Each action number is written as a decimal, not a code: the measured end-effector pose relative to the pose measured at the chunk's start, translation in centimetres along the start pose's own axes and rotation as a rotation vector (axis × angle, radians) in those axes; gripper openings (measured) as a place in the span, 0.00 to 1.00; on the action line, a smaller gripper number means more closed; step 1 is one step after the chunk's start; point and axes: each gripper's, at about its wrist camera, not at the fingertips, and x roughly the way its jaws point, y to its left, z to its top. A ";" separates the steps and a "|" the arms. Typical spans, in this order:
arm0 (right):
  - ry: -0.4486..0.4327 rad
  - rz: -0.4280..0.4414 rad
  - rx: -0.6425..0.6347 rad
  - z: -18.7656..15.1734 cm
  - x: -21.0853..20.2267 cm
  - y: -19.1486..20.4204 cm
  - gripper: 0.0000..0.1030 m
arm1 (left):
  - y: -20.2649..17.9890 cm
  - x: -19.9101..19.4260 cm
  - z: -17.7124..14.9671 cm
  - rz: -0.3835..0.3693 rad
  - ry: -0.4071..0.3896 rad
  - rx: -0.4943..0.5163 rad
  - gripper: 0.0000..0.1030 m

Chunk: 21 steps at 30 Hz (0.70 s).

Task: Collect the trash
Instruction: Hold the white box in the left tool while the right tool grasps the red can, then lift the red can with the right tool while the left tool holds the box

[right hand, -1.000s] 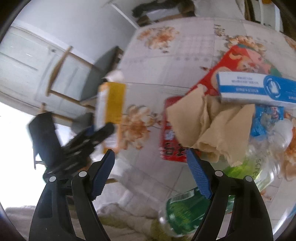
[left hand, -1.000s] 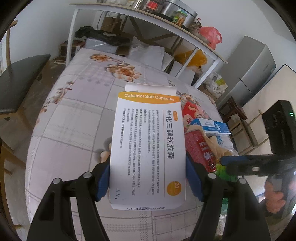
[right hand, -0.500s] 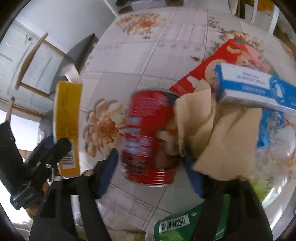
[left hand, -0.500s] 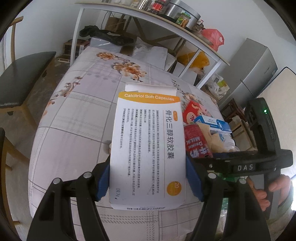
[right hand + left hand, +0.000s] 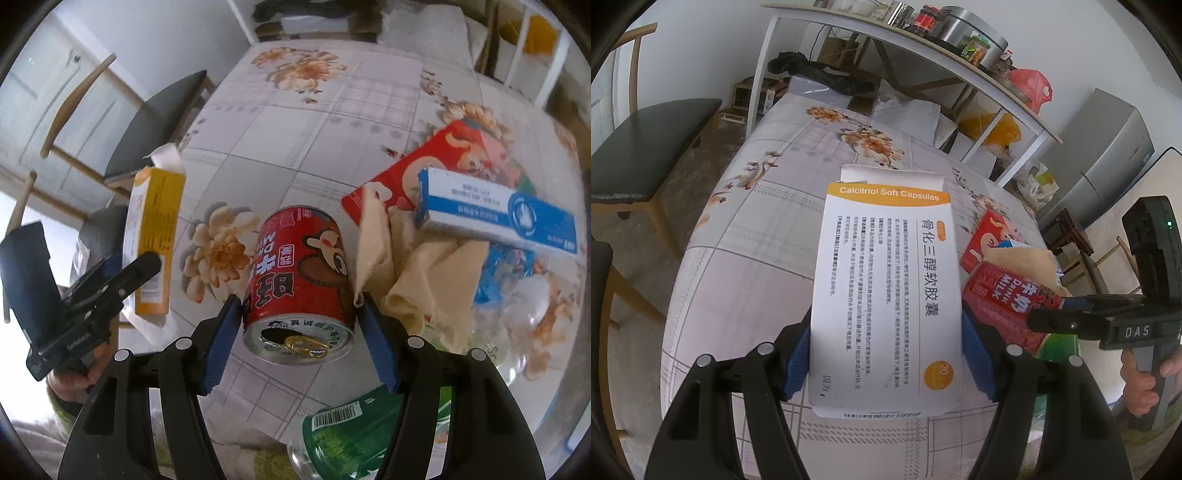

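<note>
since the earlier frame the right gripper (image 5: 301,314) has closed on the red milk can (image 5: 299,280) and raised it clear of the tabletop (image 5: 369,110). the left gripper (image 5: 886,354) still clamps the capsule box (image 5: 886,291) aloft. pickup step judged complete; no bin in view, so next is carrying both to a disposal point.

a floral tablecloth (image 5: 783,206) covers the table; left of it a dark-seated wooden chair (image 5: 646,147), behind it a white shelf (image 5: 923,51), right a grey fridge (image 5: 1108,162)
</note>
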 end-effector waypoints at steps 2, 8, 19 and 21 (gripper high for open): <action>0.002 -0.004 -0.024 0.5 0.0 0.5 0.59 | -0.1 -0.1 0.0 -0.002 -0.004 0.003 0.66; -0.002 -0.031 -0.104 0.6 -0.5 2.0 0.58 | 0.1 -0.4 0.1 -0.001 -0.020 0.001 0.66; -0.032 -0.097 -0.185 -0.5 -0.1 3.8 0.58 | 0.4 -0.5 0.0 0.001 -0.018 -0.001 0.66; -0.026 -0.096 -0.196 -0.6 0.1 4.0 0.59 | 0.4 -0.5 0.0 -0.001 -0.018 -0.001 0.66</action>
